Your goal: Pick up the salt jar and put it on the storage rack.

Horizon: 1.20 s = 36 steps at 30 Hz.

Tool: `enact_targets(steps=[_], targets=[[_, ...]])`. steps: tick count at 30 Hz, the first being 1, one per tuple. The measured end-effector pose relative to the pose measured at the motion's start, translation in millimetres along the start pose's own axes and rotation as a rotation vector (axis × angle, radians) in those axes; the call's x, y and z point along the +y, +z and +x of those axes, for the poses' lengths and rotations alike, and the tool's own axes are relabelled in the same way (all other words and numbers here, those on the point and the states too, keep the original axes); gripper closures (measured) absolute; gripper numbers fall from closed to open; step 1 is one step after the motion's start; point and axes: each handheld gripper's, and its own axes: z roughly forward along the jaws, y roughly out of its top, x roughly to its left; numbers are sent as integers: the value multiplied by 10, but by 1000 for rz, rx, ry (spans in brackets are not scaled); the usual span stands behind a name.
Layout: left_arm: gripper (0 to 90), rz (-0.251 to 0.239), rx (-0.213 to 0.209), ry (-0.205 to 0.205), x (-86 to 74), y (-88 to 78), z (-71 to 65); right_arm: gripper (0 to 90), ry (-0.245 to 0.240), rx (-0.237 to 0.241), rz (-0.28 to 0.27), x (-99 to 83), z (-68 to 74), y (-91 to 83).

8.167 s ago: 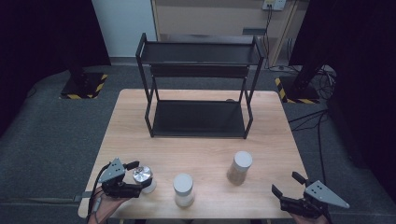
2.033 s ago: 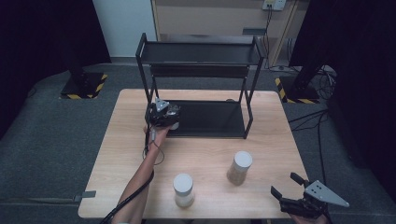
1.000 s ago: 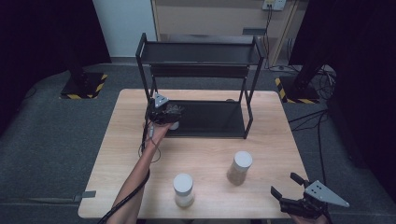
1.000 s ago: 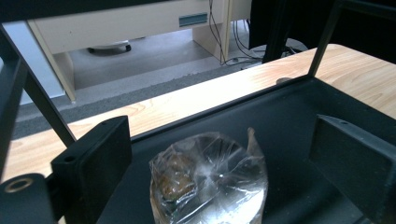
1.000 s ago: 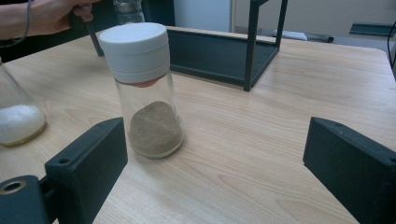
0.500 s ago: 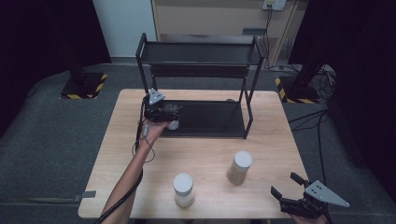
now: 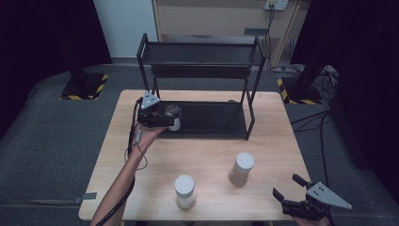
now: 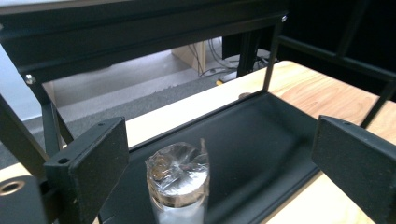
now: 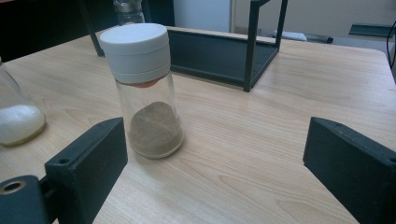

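Observation:
A small clear jar (image 7: 174,123) with a crinkled foil-covered top (image 8: 177,175) stands upright at the left end of the black rack's lower tray (image 7: 216,120). My left gripper (image 7: 168,117) is level with it. Its jaws are open wide on either side of the jar, which stands nearer the left jaw and untouched (image 8: 224,168). My right gripper (image 7: 286,185) rests open near the table's front right corner, holding nothing (image 9: 217,163). Ahead of it stands a white-lidded jar of brown powder (image 9: 149,93) (image 7: 242,168).
A second white-lidded jar (image 7: 185,190) holding white powder (image 9: 16,121) stands near the table's front middle. The two-tier black rack (image 7: 202,52) takes up the back of the wooden table (image 7: 211,150), and its posts (image 9: 252,42) flank the tray.
The left gripper carried the foil-topped jar from the table's front left to the rack's lower tray. Over the last second it drew slightly left while the jar stayed put. The right gripper is unmoved.

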Motion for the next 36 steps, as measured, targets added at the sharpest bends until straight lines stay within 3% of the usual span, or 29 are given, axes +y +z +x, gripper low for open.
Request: enact_targets(steps=[17,22,36], targets=[[28,-37,-60,26,-49,-590,-126,64,-2,-2,0,3,6,1],[30,-50,-76,29,-170,-822,-149,64,-2,-3,1,4,8,3],[30,-71,-76,30,-494,-1220,-287,64,-5,-8,6,10,19,11]])
